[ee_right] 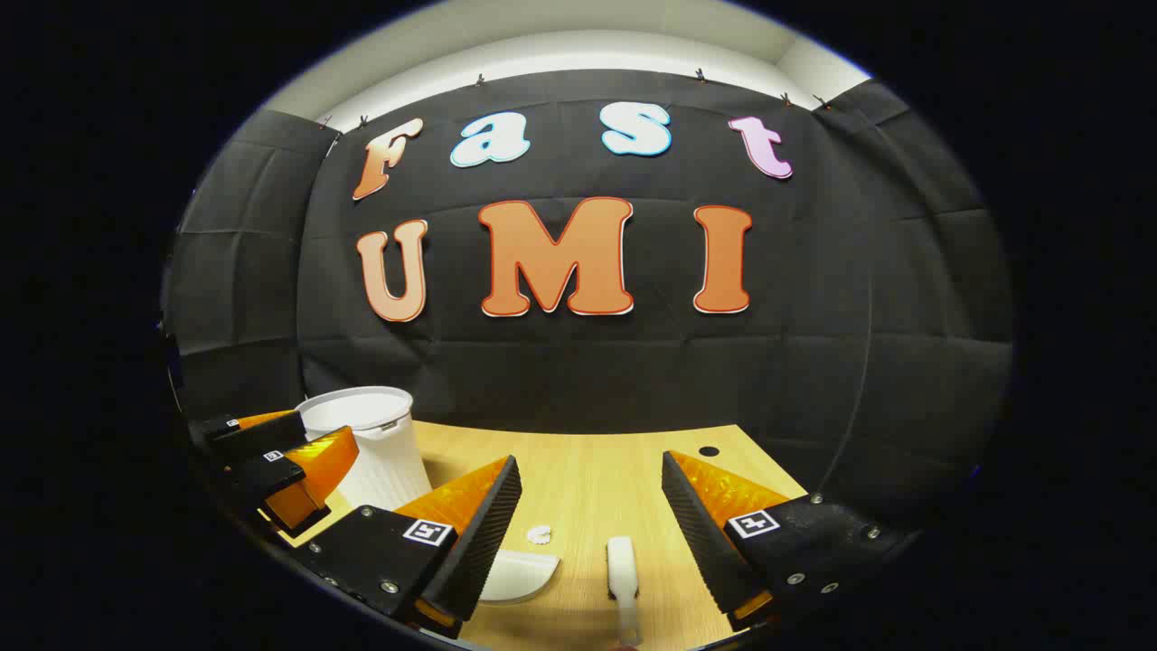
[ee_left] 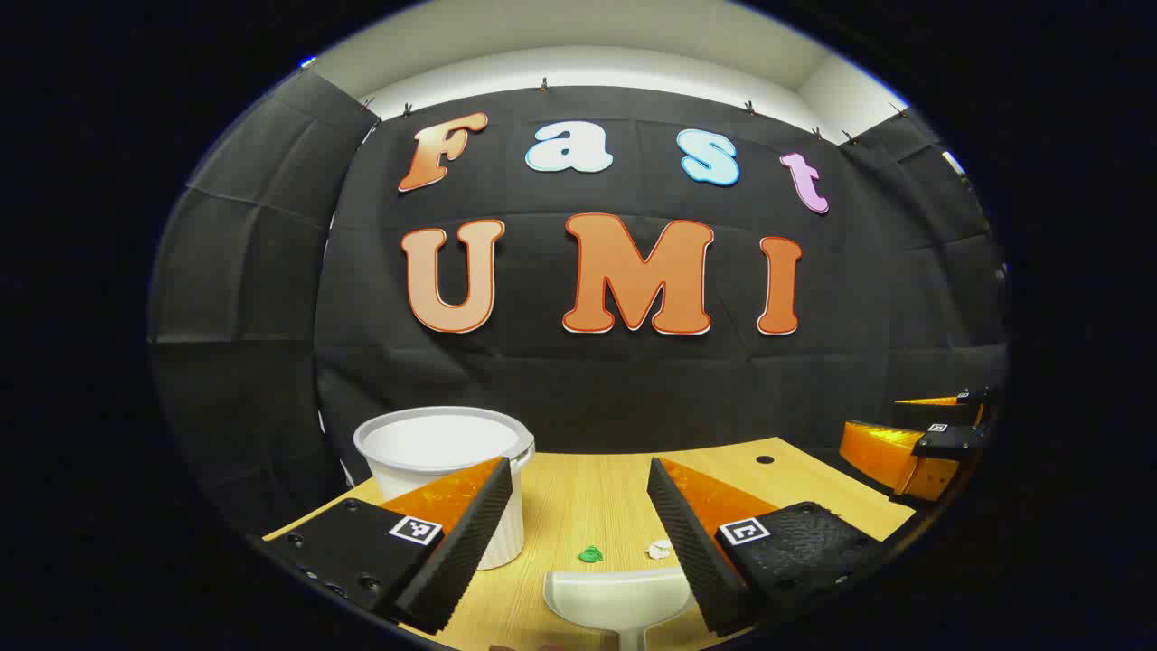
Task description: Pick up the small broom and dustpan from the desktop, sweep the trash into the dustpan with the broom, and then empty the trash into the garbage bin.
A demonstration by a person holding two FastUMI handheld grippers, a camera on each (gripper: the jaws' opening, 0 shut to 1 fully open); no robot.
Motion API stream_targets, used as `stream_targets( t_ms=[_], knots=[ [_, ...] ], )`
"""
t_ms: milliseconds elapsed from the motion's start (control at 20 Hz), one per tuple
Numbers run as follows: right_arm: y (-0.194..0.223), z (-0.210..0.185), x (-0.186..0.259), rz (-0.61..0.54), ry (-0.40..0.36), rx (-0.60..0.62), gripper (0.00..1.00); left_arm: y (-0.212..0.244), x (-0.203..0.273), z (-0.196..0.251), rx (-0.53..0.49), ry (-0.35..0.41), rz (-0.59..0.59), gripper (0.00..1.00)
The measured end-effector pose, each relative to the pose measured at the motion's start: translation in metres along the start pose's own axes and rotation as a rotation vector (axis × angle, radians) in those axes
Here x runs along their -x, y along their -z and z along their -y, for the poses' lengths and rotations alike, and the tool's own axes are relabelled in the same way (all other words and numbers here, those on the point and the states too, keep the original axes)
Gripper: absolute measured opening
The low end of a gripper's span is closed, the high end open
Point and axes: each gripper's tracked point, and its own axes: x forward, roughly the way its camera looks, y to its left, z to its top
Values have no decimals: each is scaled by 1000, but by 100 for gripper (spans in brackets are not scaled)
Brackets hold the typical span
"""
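**Wood desktop, tools untouched, both grippers poised above**

Pale wood-grain desktop (ee_left: 597,493), backed by the booth's black cloth wall, with a small dark round hole (ee_left: 765,460) near its far right edge.

Item one: white ribbed garbage bin (ee_left: 452,470), upright, at the far left of the desktop. In the left gripper view it stands just behind the left finger; in the right gripper view (ee_right: 371,443) it sits further off to the left.

Item two: white dustpan (ee_left: 619,601), lying flat on the desktop at the near edge, its mouth facing away toward the wall, seen between the left gripper's fingers. In the right gripper view (ee_right: 517,576) its curved edge shows partly behind that gripper's left finger.

Item three: small white broom (ee_right: 623,574), lying on the desktop to the right of the dustpan, between the right gripper's fingers, handle toward the viewer.

Item four: trash. A green crumpled scrap (ee_left: 591,554) and a white crumpled scrap (ee_left: 660,548) lie side by side just beyond the dustpan's mouth, apart from each other.

Left gripper (ee_left: 578,533): jaws spread wide, holding nothing, above the dustpan.

Right gripper (ee_right: 592,524): jaws spread wide, holding nothing, above the broom.
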Motion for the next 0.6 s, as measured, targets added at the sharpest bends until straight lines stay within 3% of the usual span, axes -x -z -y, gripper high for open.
stream_targets(
  t_ms=[350,600],
  knots=[
    [1,9,-4,-19,29,10,95,-13,-2,5,-21,-2,35,95],
    [-7,2,-5,1,7,6,95,-15,-5,17,-13,26,20,95]
  ],
)
